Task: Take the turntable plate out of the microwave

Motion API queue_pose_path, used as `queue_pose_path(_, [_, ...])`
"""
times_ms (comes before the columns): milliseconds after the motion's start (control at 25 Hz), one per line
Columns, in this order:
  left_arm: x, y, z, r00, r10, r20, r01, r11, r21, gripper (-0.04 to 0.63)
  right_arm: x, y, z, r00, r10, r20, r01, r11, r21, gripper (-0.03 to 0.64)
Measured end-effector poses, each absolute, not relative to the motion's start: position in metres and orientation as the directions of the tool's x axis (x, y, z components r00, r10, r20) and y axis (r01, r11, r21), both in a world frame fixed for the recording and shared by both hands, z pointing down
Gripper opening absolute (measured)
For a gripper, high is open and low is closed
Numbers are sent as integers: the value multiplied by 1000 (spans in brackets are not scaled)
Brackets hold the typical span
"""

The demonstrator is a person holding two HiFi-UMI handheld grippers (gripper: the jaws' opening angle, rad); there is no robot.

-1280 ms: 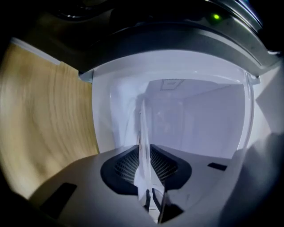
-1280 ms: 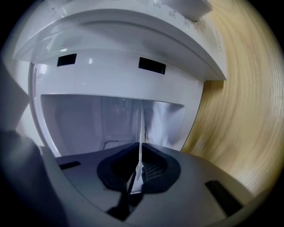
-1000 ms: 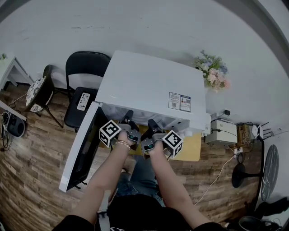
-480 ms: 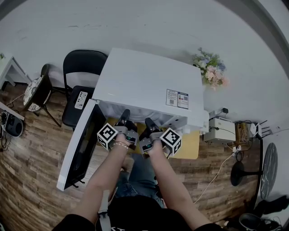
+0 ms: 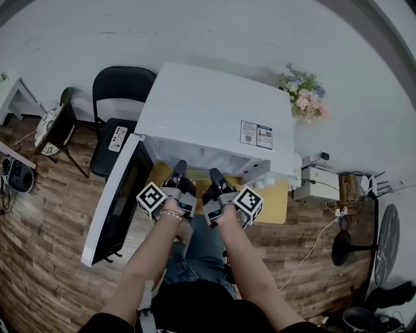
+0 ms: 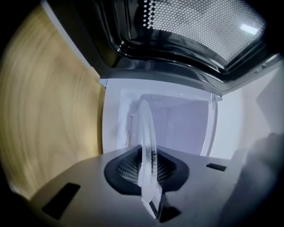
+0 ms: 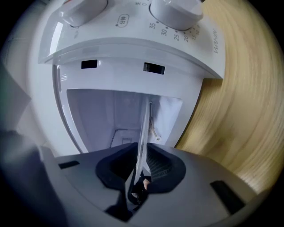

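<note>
The white microwave point(image 5: 214, 123) stands on a yellow table point(image 5: 276, 207), its door point(image 5: 120, 201) swung open to the left. The clear glass turntable plate point(image 6: 146, 133) shows edge-on at the cavity mouth. My left gripper point(image 6: 148, 173) is shut on its rim. In the right gripper view the plate point(image 7: 144, 124) is again edge-on between the pads of my right gripper point(image 7: 140, 170), whose jaws are opening while the pads still touch the glass. In the head view the left gripper point(image 5: 177, 170) and right gripper point(image 5: 216, 177) reach side by side into the opening.
The microwave's control dials point(image 7: 175, 11) sit beside the cavity on the right gripper's side. The door's mesh window point(image 6: 199, 26) is close by the left gripper. A black chair point(image 5: 120, 104) stands at the left, flowers point(image 5: 302, 97) and a white box point(image 5: 316, 185) at the right.
Both grippers have drawn slightly back from the cavity toward me with the plate, the left one more. More of the yellow table shows in front of the microwave.
</note>
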State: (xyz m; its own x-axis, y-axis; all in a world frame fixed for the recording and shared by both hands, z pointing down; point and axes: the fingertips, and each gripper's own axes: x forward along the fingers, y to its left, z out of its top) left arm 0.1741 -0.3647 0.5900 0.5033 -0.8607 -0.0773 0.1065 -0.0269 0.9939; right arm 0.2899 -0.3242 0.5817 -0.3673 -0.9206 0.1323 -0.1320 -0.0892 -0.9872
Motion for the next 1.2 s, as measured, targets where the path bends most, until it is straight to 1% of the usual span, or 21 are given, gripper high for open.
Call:
queue_pose_path(120, [169,-356,586,520,-850,-82,88,-42,995,41,290,-326,581,-362,-925,112,-128,-70,-989,69])
queue_pose_path(240, [167,-350,582,536,-839,-97,87,-60,994,41,291,-330,584,-365,-924,113,-143,-64,-988,72])
queue_pose_path(400, [162,-337,580,568,-820,-75,63,-48,997,41,294,-335,585,-379,-922,85,-151,-29,-988,72])
queue_pose_path(600, [157,-323,576,607,-789,-91,62,-68,996,42,297,-335,583,-452,-891,38,-133,25,-991,72])
queue_pose_path(760, [155,-309,570,639,-761,-111,73,-83,994,43,295,-329,581,-532,-846,27,-146,60,-987,72])
queue_pose_path(960, [153,-292,562,664,-734,-144,112,-94,989,43,288,-315,570,-629,-777,-38,-104,132,-986,57])
queue_pose_path(1200, [152,-270,554,684,-709,-171,141,-102,985,43,287,-289,557,-613,-787,-74,-88,161,-983,51])
